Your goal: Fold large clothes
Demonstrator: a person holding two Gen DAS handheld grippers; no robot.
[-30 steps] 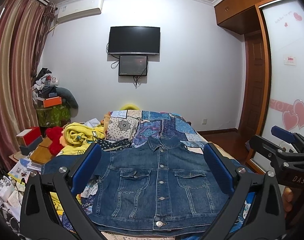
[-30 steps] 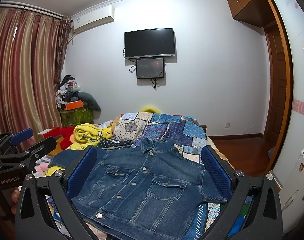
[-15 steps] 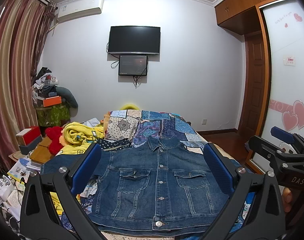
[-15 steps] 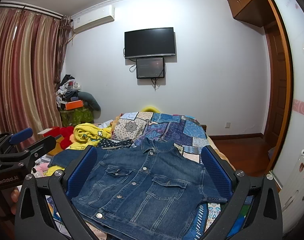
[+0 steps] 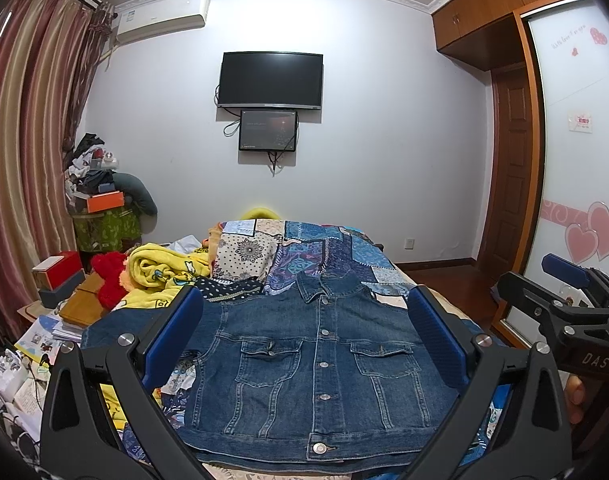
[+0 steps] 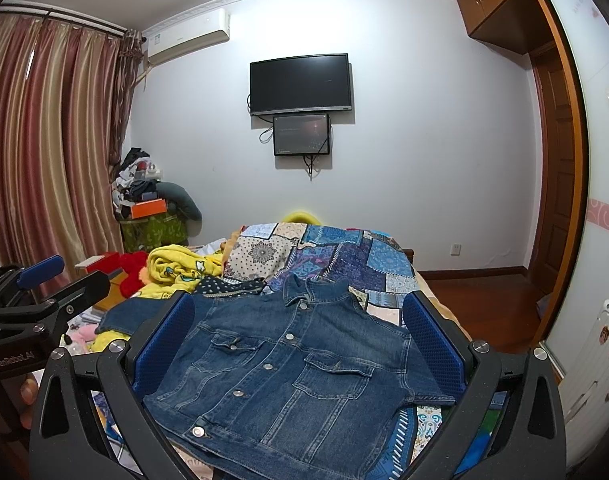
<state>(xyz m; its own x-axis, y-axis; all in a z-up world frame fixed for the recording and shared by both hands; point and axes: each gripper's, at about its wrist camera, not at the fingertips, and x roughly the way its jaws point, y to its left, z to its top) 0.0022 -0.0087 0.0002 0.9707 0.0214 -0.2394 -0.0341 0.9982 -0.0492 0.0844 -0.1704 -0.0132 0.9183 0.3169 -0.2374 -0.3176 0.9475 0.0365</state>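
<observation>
folding looks barely begun: one denim jacket lies flat, buttoned and face up on the bed, filling the lower centre of both views, one sleeve reaching left. both the left tongs and right tongs gape wide, holding nothing. every fold remains.

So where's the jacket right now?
In both views the jacket lies flat, front up, on the patchwork quilt, with the yellow blanket to its left.
</observation>
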